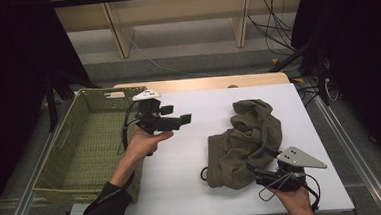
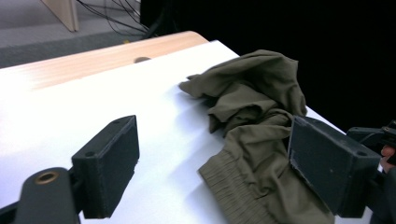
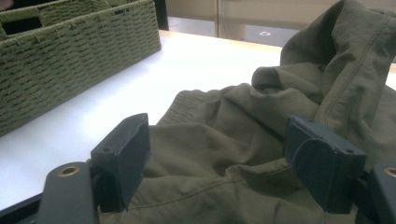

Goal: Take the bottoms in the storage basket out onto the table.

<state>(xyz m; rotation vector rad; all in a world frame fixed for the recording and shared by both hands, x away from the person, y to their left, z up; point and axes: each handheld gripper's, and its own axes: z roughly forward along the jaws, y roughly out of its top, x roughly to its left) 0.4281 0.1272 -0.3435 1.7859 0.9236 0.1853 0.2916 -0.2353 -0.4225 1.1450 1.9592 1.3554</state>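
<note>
An olive-green crumpled garment lies on the right half of the white tabletop. My right gripper sits low at the garment's near edge; in the right gripper view the jaws stand apart with folds of the cloth between them, and the pads press on nothing. A hand holds my left gripper above the table's left-middle, pointing right toward the garment. The left gripper is open with nothing in it, well short of the cloth.
A green woven basket stands at the table's left edge, and its side wall is in the right gripper view. A wooden strip runs along the far edge. Cables trail on the floor behind.
</note>
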